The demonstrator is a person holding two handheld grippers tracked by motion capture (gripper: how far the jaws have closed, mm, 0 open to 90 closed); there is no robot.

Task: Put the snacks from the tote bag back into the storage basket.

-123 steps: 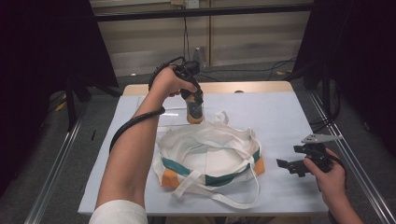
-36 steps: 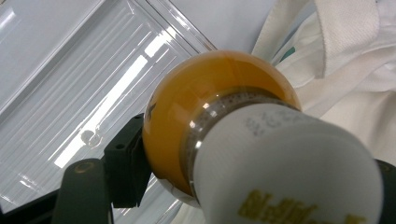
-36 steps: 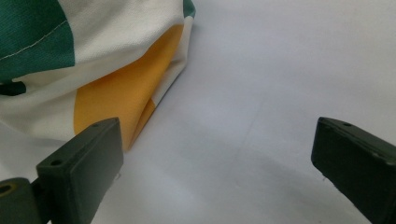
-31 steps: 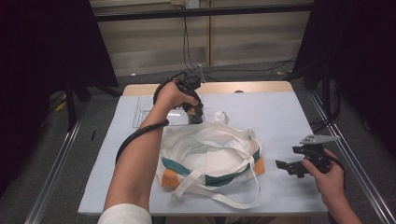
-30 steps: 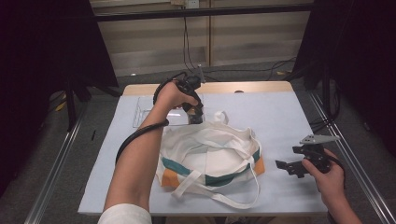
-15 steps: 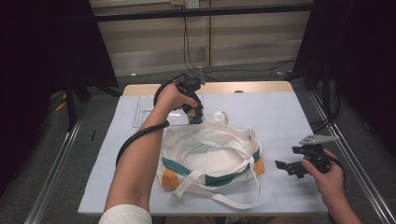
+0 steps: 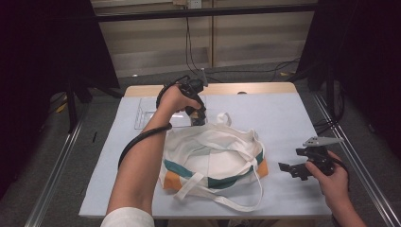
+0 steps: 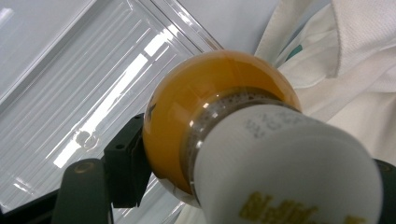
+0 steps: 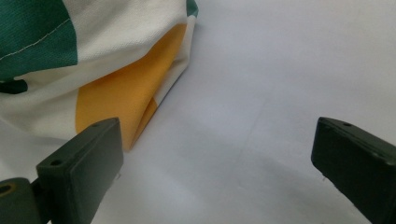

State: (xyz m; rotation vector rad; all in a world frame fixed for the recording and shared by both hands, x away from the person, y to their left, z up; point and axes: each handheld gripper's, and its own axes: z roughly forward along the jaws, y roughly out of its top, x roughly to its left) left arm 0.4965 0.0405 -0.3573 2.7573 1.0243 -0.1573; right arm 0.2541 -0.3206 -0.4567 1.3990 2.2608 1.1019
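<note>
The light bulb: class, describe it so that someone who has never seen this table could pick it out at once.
Start at the white tote bag in the middle of the table, then go to its far edge, beside a clear plastic tray. There the left claw is shut on the light bulb. Its amber glass globe and white printed base set it apart.

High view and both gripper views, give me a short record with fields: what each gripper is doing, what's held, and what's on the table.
left gripper: shut on the light bulb, at the far edge of the tote bag
light bulb: orange globe, white base, between the jaws
right gripper: open, holding nothing, right of the bag
tote bag: white with green and orange patches, lying flat
clear tray: on the table, beyond the bag
</note>
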